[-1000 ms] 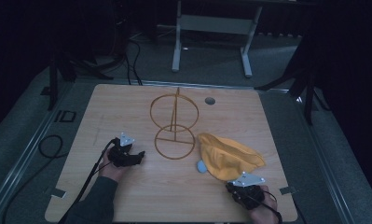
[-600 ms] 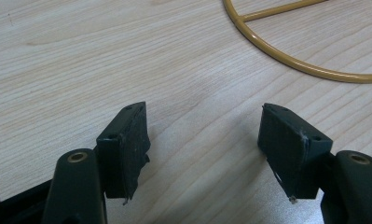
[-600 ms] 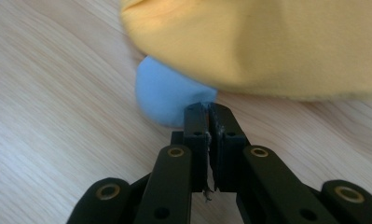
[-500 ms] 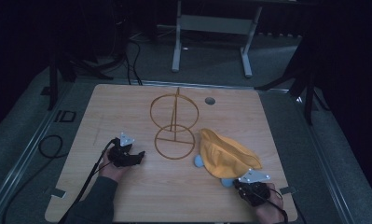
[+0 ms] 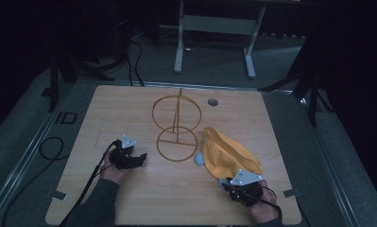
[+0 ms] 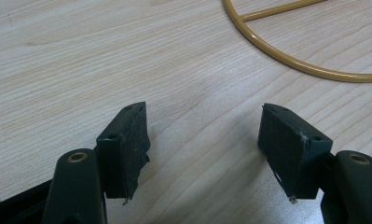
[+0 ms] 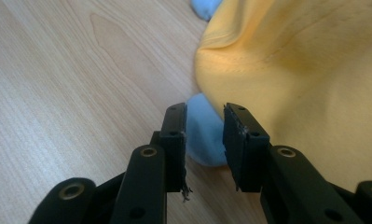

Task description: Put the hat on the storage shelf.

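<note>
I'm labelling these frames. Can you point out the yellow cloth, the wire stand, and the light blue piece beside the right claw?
yellow cloth (image 5: 228,156): high view, middle of its bunched top.
wire stand (image 5: 176,144): high view, its flat base ring.
light blue piece (image 7: 203,130): right gripper view, its rounded edge.

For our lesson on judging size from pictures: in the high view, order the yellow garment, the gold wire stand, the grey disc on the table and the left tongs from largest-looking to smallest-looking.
1. Gold wire stand and yellow garment: look alike in extent, so unranked.
2. Left tongs.
3. Grey disc.
</note>
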The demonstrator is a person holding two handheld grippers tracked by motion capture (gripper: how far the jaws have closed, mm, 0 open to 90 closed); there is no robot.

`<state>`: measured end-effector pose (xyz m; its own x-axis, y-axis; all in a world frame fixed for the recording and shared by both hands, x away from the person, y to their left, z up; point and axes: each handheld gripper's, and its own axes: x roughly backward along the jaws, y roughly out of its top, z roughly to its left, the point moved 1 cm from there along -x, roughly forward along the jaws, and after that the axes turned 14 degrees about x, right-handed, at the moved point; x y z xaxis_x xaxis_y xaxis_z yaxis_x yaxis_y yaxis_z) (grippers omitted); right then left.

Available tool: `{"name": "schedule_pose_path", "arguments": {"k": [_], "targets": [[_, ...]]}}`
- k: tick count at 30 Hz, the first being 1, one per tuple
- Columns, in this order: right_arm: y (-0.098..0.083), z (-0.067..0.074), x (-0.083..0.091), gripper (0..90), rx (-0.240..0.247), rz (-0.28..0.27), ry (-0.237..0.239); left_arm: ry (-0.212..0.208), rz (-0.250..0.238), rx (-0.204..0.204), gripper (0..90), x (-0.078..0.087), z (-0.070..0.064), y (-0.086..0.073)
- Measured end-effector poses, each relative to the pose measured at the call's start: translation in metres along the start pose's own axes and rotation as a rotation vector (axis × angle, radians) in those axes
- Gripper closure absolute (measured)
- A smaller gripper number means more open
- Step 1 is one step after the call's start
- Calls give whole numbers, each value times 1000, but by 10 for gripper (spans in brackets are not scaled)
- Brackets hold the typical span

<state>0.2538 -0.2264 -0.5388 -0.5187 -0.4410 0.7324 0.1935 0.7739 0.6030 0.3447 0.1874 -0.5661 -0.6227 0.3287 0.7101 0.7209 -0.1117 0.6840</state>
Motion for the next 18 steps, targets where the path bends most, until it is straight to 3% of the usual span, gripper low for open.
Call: {"name": "schedule_pose_path", "arguments": {"k": [12,18], "targets": [[-3,-7,-20,620,-29,39,44,0,0,-1,337,0,0,0],[-1,-11,-22,758,-50,52,35,0,0,-1,338,0,0,0]]}}
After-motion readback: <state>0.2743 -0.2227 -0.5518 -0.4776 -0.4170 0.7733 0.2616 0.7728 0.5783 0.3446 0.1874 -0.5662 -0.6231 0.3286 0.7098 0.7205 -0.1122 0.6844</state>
